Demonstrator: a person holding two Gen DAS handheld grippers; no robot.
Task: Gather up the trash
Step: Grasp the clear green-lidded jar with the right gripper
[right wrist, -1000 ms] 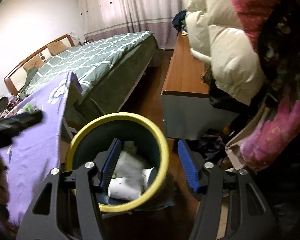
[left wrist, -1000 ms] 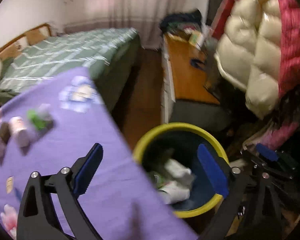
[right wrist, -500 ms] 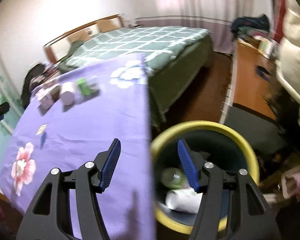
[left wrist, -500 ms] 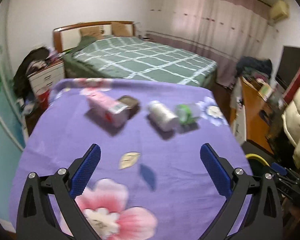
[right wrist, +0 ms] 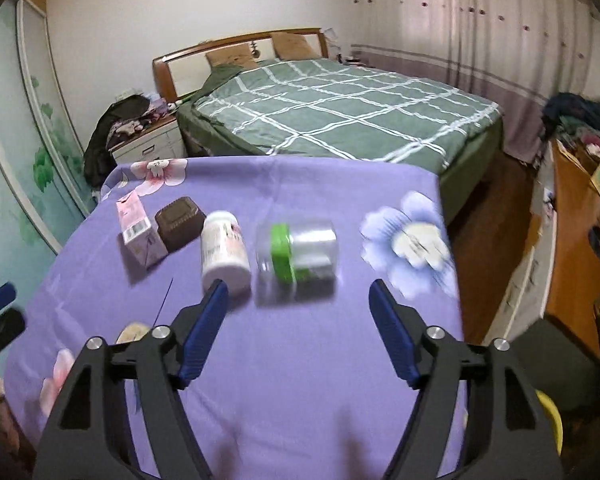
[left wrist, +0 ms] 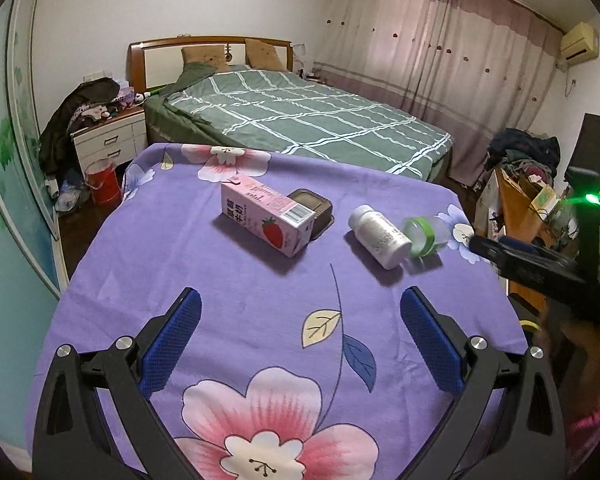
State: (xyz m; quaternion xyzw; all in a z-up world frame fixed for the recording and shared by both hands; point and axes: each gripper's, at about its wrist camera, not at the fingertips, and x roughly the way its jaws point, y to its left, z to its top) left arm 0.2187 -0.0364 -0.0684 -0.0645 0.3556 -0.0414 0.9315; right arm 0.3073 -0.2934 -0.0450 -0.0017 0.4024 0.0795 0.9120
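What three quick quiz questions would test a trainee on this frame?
1. True or false: the carton stands upright.
2. Which item lies nearest the right gripper? A) brown box B) clear jar C) carton
3. Fill in: both grippers, left included, are ____.

Key: 1 false, it lies on its side on the purple cloth. 2 B; the white bottle lies beside it. 3 open, holding nothing.

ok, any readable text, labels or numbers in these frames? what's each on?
Pink strawberry milk carton: Chinese characters down one side and a barcode on the end, too small to read reliably.
White bottle: label print blurred, unreadable.
Green-lidded clear jar: label blurred, unreadable.
Nothing else carries text.
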